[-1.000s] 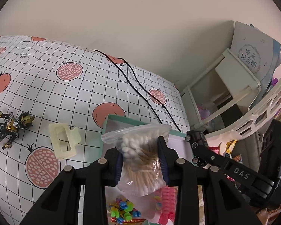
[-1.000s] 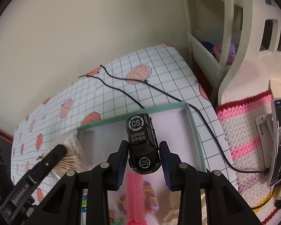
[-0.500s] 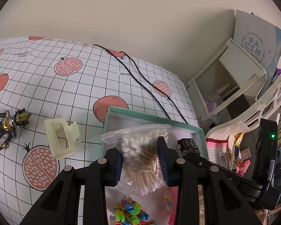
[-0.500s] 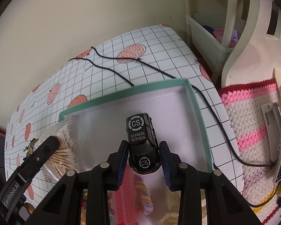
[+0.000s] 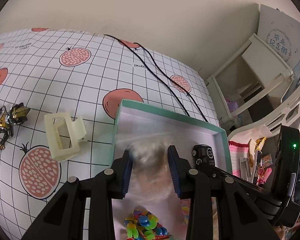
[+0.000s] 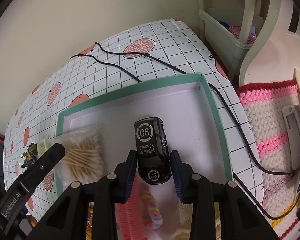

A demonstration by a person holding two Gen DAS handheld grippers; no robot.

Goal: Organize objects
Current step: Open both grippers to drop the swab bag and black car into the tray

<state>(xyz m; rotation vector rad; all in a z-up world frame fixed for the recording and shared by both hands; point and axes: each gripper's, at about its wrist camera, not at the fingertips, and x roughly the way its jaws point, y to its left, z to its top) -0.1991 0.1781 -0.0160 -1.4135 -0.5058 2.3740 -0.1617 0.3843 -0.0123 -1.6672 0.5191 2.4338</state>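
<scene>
A green-rimmed box (image 5: 170,115) (image 6: 130,88) with a white floor lies on the gridded tablecloth. My left gripper (image 5: 150,167) has opened over the box's left side; the bag of cotton swabs (image 5: 150,164) (image 6: 84,156) is blurred between its fingers, dropping away. My right gripper (image 6: 153,167) has opened too, with gaps beside the black toy car (image 6: 152,150) (image 5: 204,156), which tilts over the box's right half.
A cream hair claw clip (image 5: 63,134) and a dark toy figure (image 5: 4,126) lie left of the box. Black cables (image 5: 160,76) run behind it. Colourful clips (image 5: 144,226) and a pink coil (image 6: 132,206) lie in the box's near end. White shelves (image 5: 250,84) stand right.
Both grippers moved down over the box and opened. The cotton swab bag slipped down, blurred, from the left fingers. The car tilted free between the right fingers.
</scene>
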